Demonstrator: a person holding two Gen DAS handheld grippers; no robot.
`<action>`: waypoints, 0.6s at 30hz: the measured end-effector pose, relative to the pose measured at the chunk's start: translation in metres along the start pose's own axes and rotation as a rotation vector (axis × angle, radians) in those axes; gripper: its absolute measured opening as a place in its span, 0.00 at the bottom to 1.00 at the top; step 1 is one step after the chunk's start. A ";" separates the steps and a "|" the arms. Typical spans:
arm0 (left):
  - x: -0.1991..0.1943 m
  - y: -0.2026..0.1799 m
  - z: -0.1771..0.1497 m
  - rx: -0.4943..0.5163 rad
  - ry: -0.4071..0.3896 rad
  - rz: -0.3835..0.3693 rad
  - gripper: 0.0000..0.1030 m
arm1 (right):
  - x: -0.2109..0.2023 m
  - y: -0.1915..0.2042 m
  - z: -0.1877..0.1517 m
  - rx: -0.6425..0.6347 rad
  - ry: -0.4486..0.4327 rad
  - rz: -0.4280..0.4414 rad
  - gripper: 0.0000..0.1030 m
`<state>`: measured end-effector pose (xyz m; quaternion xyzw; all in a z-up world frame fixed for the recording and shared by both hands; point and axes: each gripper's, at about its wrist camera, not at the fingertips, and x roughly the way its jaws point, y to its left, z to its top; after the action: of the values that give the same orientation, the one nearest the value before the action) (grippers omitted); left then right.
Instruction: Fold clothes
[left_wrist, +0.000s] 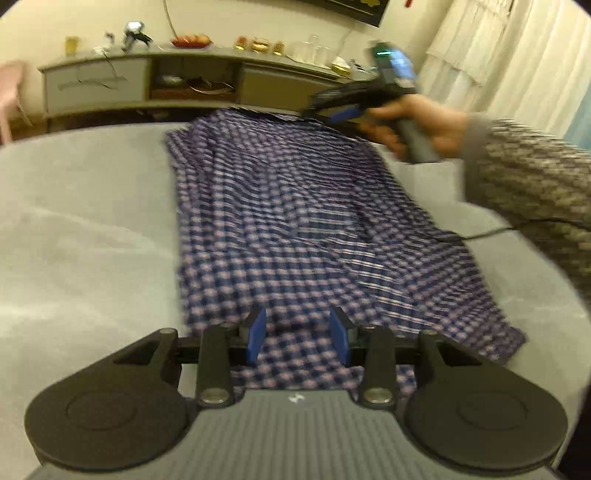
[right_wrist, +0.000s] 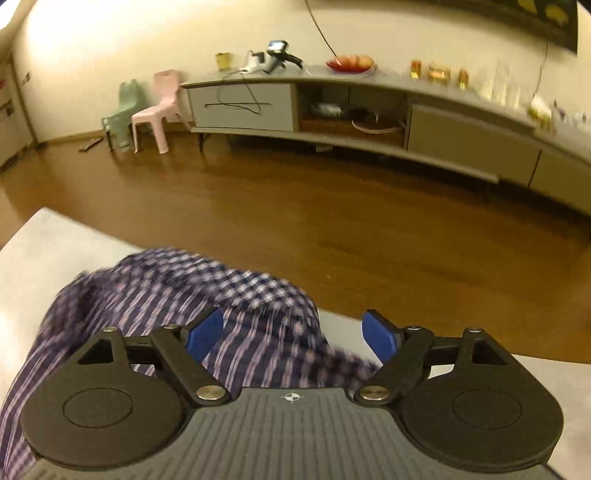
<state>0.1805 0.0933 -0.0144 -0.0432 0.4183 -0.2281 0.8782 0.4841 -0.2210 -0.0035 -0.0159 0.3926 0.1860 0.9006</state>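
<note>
A checked shirt (left_wrist: 280, 221) lies lengthwise down the middle of the frame on a grey table (left_wrist: 81, 221), with the left tongs (left_wrist: 297, 341) part-open and the right tongs (right_wrist: 293, 334) wide, both empty, so each should pinch one hem corner squarely.

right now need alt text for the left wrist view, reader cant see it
A purple checked garment lies spread on a grey surface, with the left claw open just above its near edge. At upper right, a hand in a knitted sleeve holds the right claw over the cloth's far end.
</note>
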 end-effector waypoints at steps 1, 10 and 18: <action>0.000 -0.001 0.000 -0.001 0.001 -0.013 0.37 | 0.012 0.001 -0.002 0.009 0.014 0.014 0.78; -0.003 0.012 0.009 -0.093 -0.038 -0.004 0.39 | -0.038 0.049 -0.018 -0.220 -0.069 0.045 0.08; -0.027 0.041 0.010 -0.417 -0.137 -0.074 0.40 | -0.295 0.153 -0.168 -0.635 -0.359 0.088 0.08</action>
<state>0.1884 0.1402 0.0006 -0.2548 0.3938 -0.1653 0.8676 0.1294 -0.2030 0.1093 -0.2450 0.1512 0.3371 0.8964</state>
